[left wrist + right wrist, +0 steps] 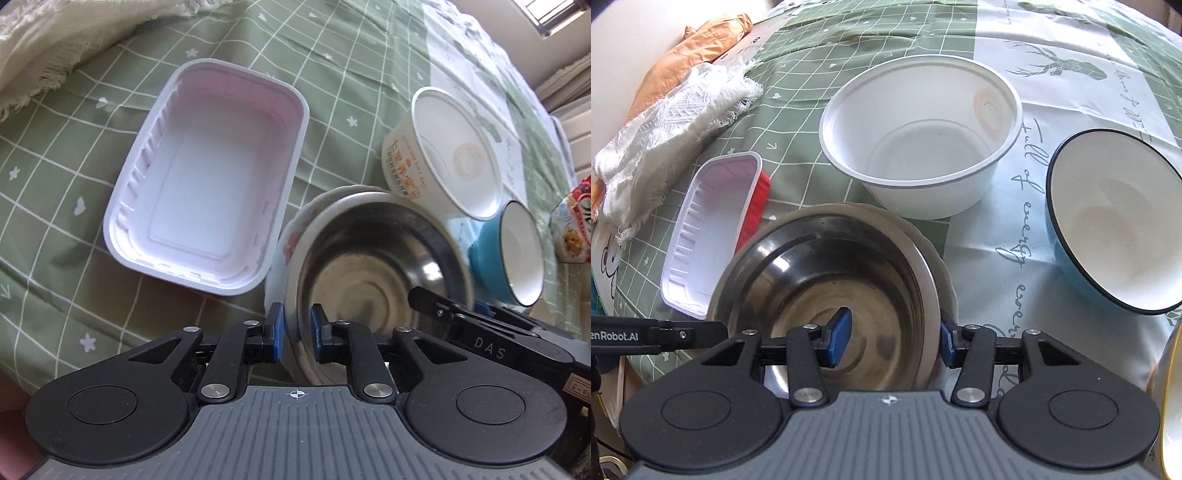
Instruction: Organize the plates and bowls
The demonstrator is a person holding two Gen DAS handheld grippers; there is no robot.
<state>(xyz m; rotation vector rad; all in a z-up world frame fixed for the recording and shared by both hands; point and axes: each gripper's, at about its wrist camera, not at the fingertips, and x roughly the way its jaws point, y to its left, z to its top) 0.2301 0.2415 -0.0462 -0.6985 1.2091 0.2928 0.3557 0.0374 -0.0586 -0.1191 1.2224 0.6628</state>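
Two grippers sit on one steel bowl (pixel 373 273). Your left gripper (pixel 297 332) is narrow, pads straddling the near rim, one inside, one outside; whether they actually pinch it, can't tell. Your right gripper (pixel 892 338) is wider, one pad inside the bowl, the other outside the rim on its right, not closed. The bowl rests in a flowered plate (pixel 291 236) right ahead of both grippers.

To do this step well, as I judge it: squeeze the left pads square on the rim before lifting, since thin polished steel is slick and can twist out. Close the right pads too or back them off, so they don't drag the plate. Lift straight up and keep it level.

Ahead-left of the left gripper: a ribbed plastic tray (pixel 207 177), rectangular, thin, pale pink inside. Ahead of the right gripper: a white tub (pixel 921 133), round, light, printed outside. Ahead-right: a blue bowl (pixel 1115 221), glazed, white inside, dark rim. All on a green checked tablecloth (pixel 74 236), glossy and wrinkled.
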